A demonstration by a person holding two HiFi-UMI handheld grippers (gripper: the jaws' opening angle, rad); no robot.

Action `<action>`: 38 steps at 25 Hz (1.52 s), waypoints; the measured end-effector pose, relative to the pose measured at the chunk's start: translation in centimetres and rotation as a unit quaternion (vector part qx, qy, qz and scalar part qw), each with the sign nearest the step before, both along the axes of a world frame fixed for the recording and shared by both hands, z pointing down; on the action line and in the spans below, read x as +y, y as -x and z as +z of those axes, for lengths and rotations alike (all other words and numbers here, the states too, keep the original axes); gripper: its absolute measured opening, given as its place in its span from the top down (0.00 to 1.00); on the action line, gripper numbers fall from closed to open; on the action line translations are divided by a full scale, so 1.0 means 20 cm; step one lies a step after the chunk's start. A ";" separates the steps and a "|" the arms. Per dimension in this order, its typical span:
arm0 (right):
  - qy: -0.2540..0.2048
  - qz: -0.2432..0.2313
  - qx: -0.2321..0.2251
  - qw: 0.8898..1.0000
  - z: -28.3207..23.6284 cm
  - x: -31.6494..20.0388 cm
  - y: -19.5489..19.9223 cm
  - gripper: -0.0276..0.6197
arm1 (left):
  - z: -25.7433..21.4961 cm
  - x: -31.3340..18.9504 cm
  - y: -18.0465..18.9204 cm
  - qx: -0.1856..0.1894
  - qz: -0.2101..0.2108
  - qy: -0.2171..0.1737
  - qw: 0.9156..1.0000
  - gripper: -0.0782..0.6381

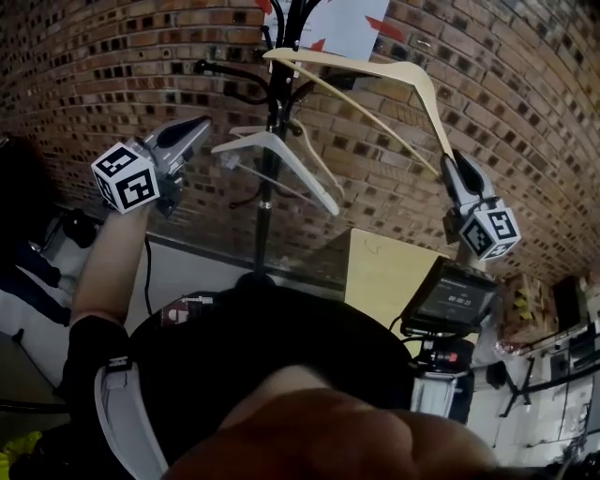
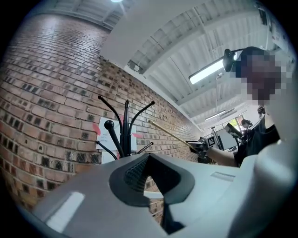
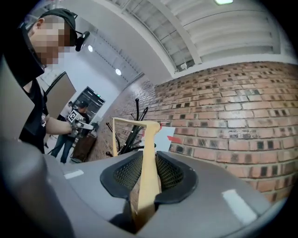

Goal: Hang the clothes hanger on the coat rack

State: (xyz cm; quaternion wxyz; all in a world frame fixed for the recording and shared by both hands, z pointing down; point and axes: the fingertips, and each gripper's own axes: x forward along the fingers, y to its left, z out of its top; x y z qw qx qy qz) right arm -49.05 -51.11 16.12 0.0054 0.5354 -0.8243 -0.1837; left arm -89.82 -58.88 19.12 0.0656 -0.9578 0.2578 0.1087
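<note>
A black coat rack [image 1: 270,103] stands against the brick wall, with a white hanger [image 1: 281,155] hanging on it. My right gripper [image 1: 457,176] is raised to the right of the rack and shut on one end of a pale wooden hanger [image 1: 375,80], whose other end reaches the rack's top. In the right gripper view the wooden hanger [image 3: 148,176] runs up between the pads of that gripper [image 3: 150,162] toward the rack [image 3: 135,128]. My left gripper [image 1: 192,136] is held up left of the rack, shut and empty. The left gripper view shows its tips [image 2: 149,158] below the rack's arms [image 2: 125,130].
A white sheet with red marks [image 1: 333,23] is pinned on the brick wall behind the rack. Lower right stand a pale board [image 1: 384,277] and a dark screen device [image 1: 448,295]. The rack's curved arms [image 1: 225,75] stick out to the left.
</note>
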 end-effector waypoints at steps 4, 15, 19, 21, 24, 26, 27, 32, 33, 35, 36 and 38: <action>-0.016 0.043 0.038 0.998 -0.08 -0.07 -0.16 0.79 | 0.00 -0.02 -0.03 -0.010 -0.001 -0.004 1.000 0.90; -0.005 0.099 0.074 0.992 -0.24 -0.28 -0.36 0.79 | 0.02 -0.05 -0.07 -0.011 -0.005 0.001 1.000 0.90; -0.007 0.107 0.093 0.990 -0.30 -0.37 -0.38 0.79 | 0.04 -0.06 -0.06 -0.011 -0.010 0.006 1.000 0.90; -0.010 0.110 0.099 0.989 -0.32 -0.42 -0.37 0.79 | 0.04 -0.06 -0.06 -0.014 -0.013 0.005 1.000 0.90; -0.006 0.109 0.098 0.989 -0.34 -0.50 -0.36 0.79 | 0.05 -0.07 -0.05 -0.017 -0.018 0.006 1.000 0.90; -0.004 0.106 0.100 0.989 -0.34 -0.56 -0.35 0.79 | 0.06 -0.08 -0.04 -0.017 -0.022 0.008 1.000 0.90; -0.003 0.105 0.105 0.989 -0.35 -0.59 -0.35 0.79 | 0.06 -0.08 -0.04 -0.017 -0.023 0.009 1.000 0.90; 0.002 0.099 0.128 0.987 -0.35 -0.75 -0.26 0.79 | 0.07 -0.10 -0.06 -0.019 -0.025 0.009 0.999 0.90; 0.002 0.097 0.136 0.986 -0.35 -0.78 -0.23 0.79 | 0.07 -0.10 -0.07 -0.020 -0.025 0.009 0.999 0.90; -0.002 0.090 0.149 0.985 -0.36 -0.83 -0.18 0.79 | 0.07 -0.10 -0.08 -0.020 -0.025 0.009 0.999 0.90; -0.004 0.085 0.151 0.985 -0.36 -0.86 -0.15 0.79 | 0.07 -0.11 -0.09 -0.021 -0.025 0.008 0.999 0.90; -0.007 0.075 0.152 0.985 -0.37 -0.90 -0.10 0.79 | 0.07 -0.12 -0.10 -0.020 -0.026 0.008 0.999 0.90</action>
